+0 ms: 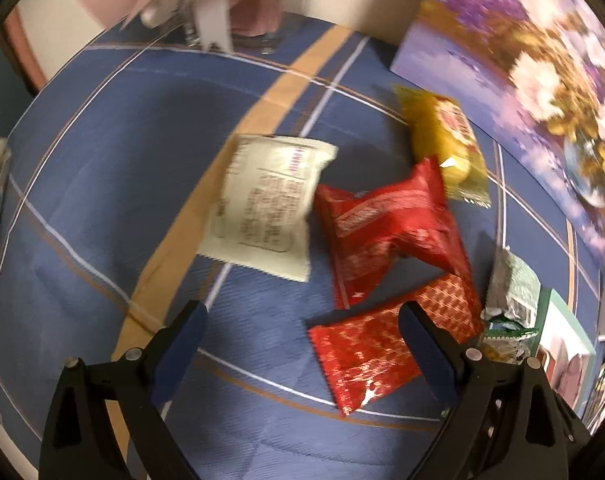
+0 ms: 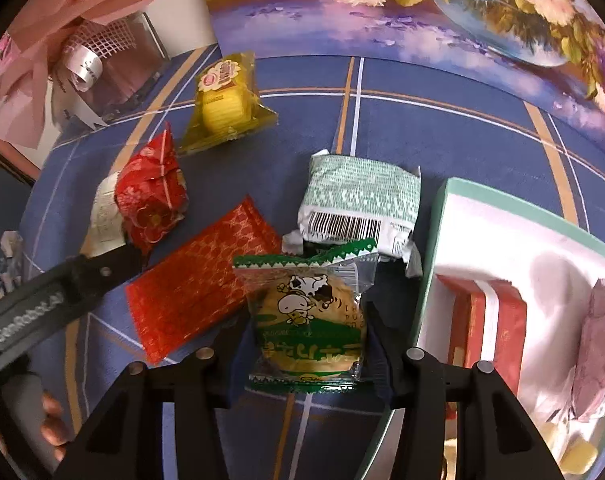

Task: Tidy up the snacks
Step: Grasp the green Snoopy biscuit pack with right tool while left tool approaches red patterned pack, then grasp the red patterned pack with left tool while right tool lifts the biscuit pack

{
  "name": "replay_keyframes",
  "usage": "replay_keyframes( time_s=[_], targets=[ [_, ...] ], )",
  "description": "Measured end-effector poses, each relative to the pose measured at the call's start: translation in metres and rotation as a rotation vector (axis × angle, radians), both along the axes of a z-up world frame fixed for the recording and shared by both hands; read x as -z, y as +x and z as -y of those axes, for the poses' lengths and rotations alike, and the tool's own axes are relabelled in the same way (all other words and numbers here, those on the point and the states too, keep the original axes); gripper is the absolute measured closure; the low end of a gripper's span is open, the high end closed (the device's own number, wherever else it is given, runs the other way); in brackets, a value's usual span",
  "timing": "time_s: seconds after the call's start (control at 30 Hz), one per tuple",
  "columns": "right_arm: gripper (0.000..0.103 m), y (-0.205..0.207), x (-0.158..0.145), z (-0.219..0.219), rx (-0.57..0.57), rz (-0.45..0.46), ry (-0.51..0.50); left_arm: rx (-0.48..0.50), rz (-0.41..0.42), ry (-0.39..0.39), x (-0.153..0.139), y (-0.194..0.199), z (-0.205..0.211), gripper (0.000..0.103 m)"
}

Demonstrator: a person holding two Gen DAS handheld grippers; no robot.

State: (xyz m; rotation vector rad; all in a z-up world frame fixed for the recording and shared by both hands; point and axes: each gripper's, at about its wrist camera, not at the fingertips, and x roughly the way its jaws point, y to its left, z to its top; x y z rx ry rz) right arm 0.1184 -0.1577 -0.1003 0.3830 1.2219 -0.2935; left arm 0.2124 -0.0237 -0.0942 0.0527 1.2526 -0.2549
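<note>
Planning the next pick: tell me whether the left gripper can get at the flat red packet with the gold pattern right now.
Probably yes. The left gripper is open and empty, pointing down at the cloth, and the flat red packet lies uncovered just by its right finger. Nothing lies on it; a small shift sideways should straddle it.

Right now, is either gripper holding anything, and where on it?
The right gripper grips the green-edged cartoon snack packet by its two side edges, across the lower half. The left gripper is open and holds nothing.

Left gripper (image 1: 302, 334) fills the lower frame, pointing steeply down, jaws spread wide. Right gripper (image 2: 306, 344), lower centre, pinches a wrapper. A hand (image 2: 52, 424), possibly the left, shows lower left.
</note>
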Motion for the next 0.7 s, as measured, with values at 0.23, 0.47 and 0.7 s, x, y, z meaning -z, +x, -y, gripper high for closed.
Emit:
replay_keyframes(
  time_s=[0.23, 0.47, 0.7],
  targets=[
    [0.051, -0.015, -0.018, 0.004, -0.004, 0.027, 0.006, -0.008, 0.007, 0.038, 0.009, 0.0, 0.017, 0.007],
    [0.051, -0.021, -0.033, 0.015, 0.015, 0.059, 0.027, -0.1, -0.005, 0.063, 0.014, 0.008, -0.007, 0.007],
    [0.051, -0.027, -0.049, 0.015, 0.01, 0.078, 0.03, -0.093, 0.001, 0.096, 0.011, 0.007, -0.007, 0.007]
  ],
)
